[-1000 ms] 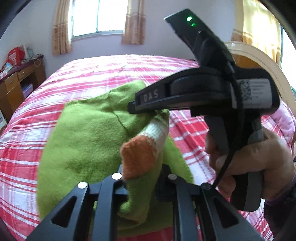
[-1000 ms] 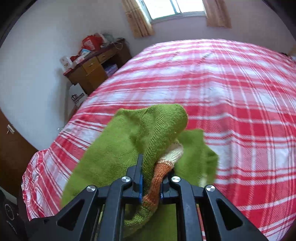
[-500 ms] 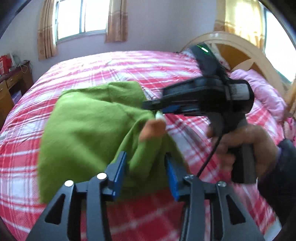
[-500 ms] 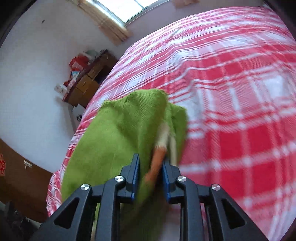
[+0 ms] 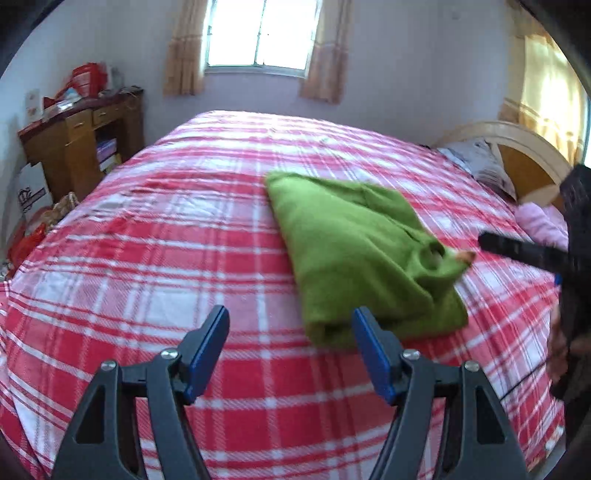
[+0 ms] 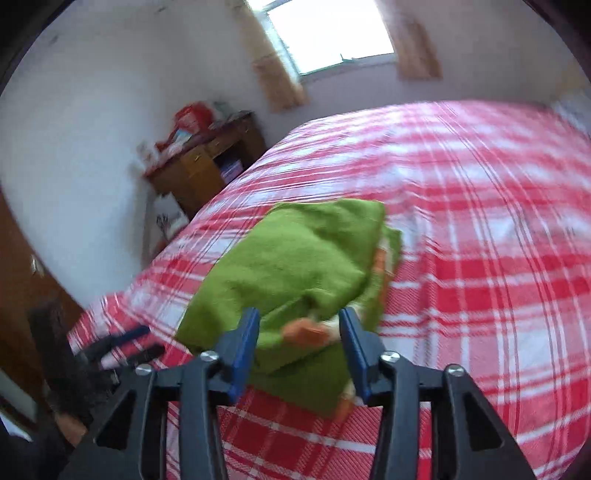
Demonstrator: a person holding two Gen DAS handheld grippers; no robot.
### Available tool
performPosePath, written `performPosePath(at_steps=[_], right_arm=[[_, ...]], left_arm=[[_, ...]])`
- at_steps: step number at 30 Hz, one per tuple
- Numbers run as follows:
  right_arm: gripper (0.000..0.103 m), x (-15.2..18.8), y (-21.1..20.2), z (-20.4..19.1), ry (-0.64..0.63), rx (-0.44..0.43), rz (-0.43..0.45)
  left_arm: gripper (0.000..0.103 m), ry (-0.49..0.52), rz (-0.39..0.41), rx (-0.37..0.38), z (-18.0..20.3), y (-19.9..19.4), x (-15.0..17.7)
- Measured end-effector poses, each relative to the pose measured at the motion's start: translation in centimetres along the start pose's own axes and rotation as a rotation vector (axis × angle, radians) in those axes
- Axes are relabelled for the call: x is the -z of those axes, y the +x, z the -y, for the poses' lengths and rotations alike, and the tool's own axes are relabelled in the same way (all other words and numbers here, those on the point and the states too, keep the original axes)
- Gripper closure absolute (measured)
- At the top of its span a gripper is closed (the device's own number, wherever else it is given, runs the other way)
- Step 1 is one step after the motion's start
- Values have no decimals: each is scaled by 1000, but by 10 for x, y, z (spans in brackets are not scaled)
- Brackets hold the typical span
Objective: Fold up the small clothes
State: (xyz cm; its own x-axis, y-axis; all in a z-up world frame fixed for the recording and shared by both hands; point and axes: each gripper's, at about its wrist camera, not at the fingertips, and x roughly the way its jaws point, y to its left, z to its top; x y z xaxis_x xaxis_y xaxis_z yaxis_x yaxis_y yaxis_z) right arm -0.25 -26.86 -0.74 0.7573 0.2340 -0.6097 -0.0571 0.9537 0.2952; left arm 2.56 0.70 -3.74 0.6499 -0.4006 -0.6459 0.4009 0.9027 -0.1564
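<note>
The green knitted garment [image 5: 354, 254] lies folded in a bundle on the red-and-white plaid bed cover [image 5: 177, 266], right of centre in the left wrist view, with an orange-and-white cuff [image 6: 308, 332] poking out at its near edge. The left claw [image 5: 291, 350] has just been opening and stands wide, empty, the bundle's corner at about 1 o'clock from it. The right claw [image 6: 299, 343] has also just been opening; the cuff sits between its blue pads without being pressed. A wooden desk [image 5: 81, 144] stands at 10 o'clock, a curtained window [image 5: 258, 33] at 12, a headboard [image 5: 517, 155] at 2.
</note>
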Motion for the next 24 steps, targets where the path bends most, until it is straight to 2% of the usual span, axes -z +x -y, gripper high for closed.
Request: performPosePath(at_steps=[3,7,10,11,13,16,17,18,21,24], right_arm=[[56,-1,17,-21,-97,38,-31],[59,7,55,-16,-149,126,-149],[88,30,62,-5,-119,144,-225],[97,41,58,-1,-103,141,-225],[98,57,42,14,-9,77,-177],[98,79,19,58,276,-41,-83],[98,86,16,66,333,-64,-68],[98,89,15,65,337,-68,-61],[97,80,7,41,224,-38,-60],[96,63,-9,32,182,24,-21]], left_arm=[[32,9,7,-42,8,15,-14],[32,23,-23,-75,17,41,-26],[31,37,-33,-80,18,53,-26],[28,37,-37,-77,18,56,-25],[26,37,-47,-64,19,60,-21],[25,26,-73,-43,16,66,-11],[25,16,-81,-34,14,66,-8],[25,8,-86,-24,13,64,-5],[25,20,-93,-27,10,55,-2],[26,22,-66,-22,5,42,-4]])
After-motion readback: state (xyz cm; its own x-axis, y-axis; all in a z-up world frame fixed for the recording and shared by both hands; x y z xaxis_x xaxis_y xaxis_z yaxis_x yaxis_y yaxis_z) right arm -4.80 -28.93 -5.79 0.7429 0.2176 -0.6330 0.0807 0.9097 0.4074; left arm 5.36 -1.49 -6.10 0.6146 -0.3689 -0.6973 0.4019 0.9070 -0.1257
